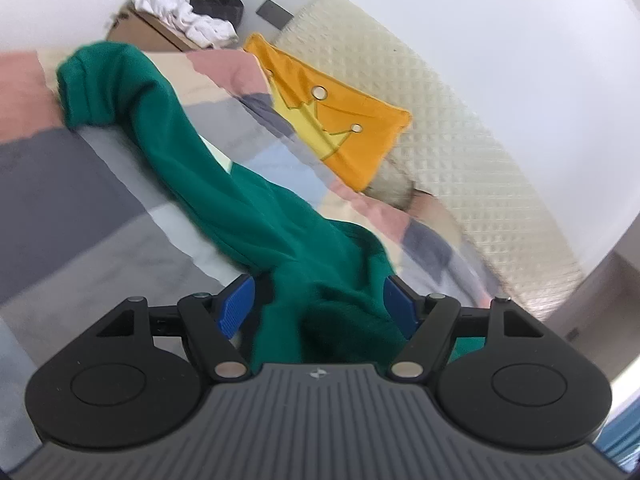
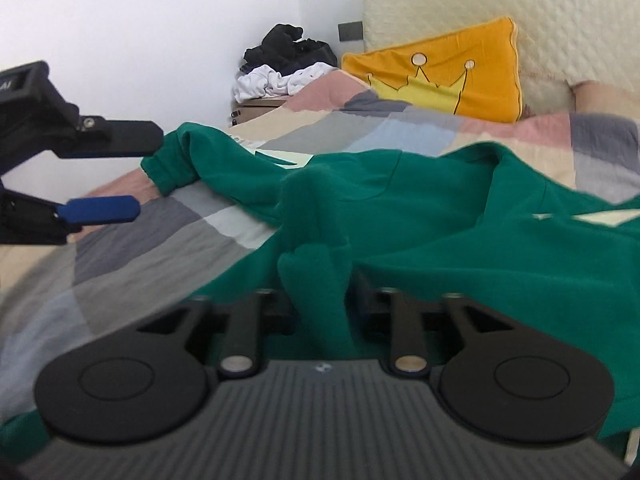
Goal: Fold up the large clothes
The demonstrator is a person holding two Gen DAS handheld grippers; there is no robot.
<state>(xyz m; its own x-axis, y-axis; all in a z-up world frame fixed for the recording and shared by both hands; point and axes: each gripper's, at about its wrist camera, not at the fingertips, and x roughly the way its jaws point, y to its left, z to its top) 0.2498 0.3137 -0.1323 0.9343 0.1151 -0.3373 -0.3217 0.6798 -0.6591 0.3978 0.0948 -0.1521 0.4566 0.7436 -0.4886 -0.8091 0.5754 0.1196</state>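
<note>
Pinching a raised fold of the green sweatshirt [image 2: 400, 216], the right gripper [image 2: 318, 300] has its jaws clamped on the cloth. Left gripper [image 1: 316, 304] (seen in 2 views) gapes, fabric between. Sweatshirt sprawls across the patchwork bedspread [image 2: 168, 240]; beyond, an orange pillow [image 2: 452, 76].

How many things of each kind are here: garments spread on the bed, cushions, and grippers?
green sweatshirt on the bed: 1
orange cushion: 1
grippers: 2, the left gripper and the right gripper
Total: 4
</note>
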